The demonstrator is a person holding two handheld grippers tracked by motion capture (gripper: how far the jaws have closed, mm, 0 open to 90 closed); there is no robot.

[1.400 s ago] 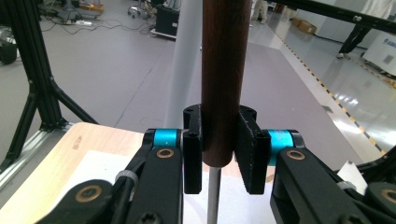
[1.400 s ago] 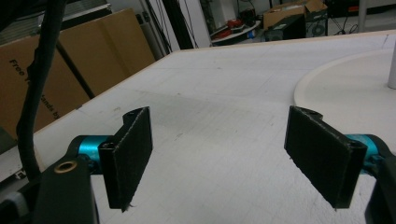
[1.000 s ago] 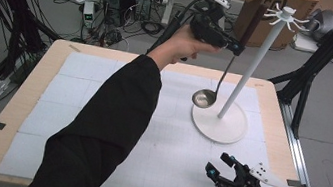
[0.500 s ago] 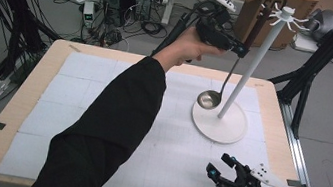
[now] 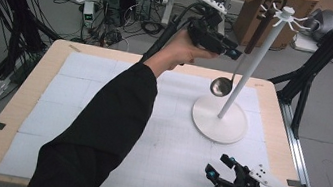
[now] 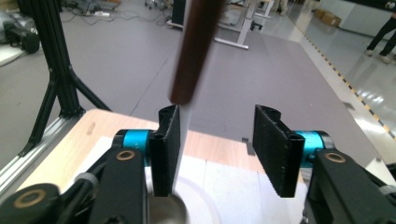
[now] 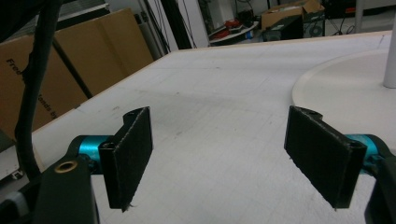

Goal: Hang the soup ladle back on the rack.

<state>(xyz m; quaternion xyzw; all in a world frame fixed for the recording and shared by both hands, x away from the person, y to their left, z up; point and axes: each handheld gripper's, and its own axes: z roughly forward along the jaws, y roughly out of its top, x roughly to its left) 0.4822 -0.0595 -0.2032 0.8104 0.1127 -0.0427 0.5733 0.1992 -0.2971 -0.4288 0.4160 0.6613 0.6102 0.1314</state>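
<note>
Stand (image 5: pixel 218 126) on mat (image 5: pixel 100 113), right half of tabletop (image 5: pixel 26 101), toward far edge. Pole (image 5: pixel 255 62) rises from stand's base, hooks at top. Ladle (image 5: pixel 240 59) hangs from hook, left of pole, bowl just above base. Left gripper (image 5: pixel 229 50) raised just left of ladle handle, above tabletop's far edge; handle just past left finger (image 6: pixel 168 149), untouched. Right gripper (image 5: pixel 223 168) low at near right corner, before stand, well apart from it. Boxes (image 5: pixel 258 12) and cables on floor behind tabletop.
</note>
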